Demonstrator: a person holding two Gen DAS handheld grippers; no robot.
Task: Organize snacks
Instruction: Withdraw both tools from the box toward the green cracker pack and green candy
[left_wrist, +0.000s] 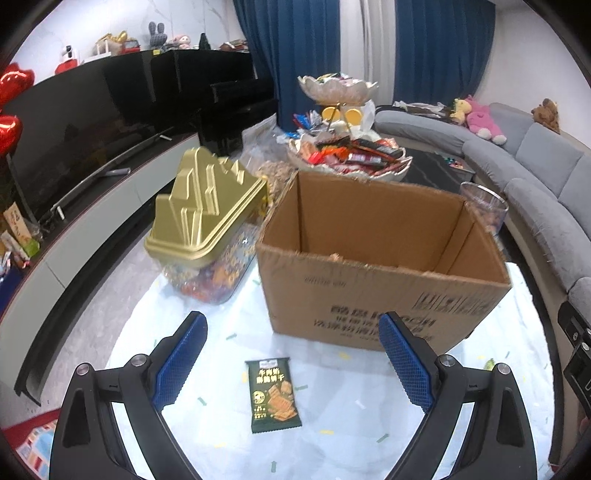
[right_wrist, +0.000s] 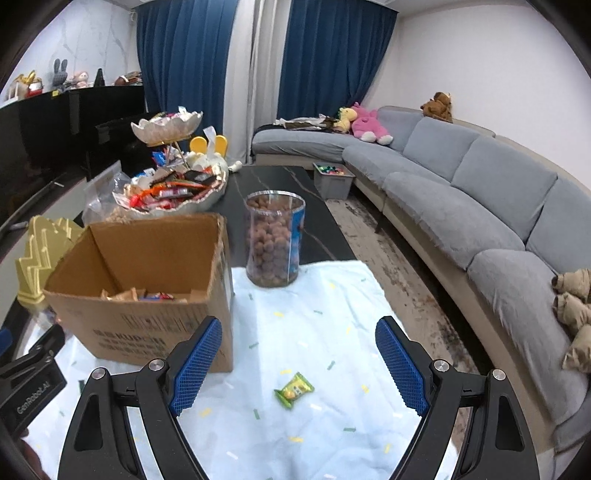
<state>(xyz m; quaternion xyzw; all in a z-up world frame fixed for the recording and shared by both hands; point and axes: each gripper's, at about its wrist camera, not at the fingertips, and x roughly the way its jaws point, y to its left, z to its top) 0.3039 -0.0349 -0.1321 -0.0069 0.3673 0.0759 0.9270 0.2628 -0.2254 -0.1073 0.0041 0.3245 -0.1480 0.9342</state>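
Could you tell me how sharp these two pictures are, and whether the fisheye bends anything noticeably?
Left wrist view: the dark packet is fairly sharp, the print on the box is smeared, and the TV stand bows into a curve. Right wrist view: the green packet is soft, the jar clearer, and the sofa arcs along the rim; both have black corners.

left gripper body (right_wrist: 31, 387): "GenRobot.AI", white on black
cardboard box (left_wrist: 373, 317): dark print, blurred, unreadable
dark green snack packet (left_wrist: 274, 395): gold characters, illegible

Two wrist views angled down, sharing cardboard box (left_wrist: 384, 266)
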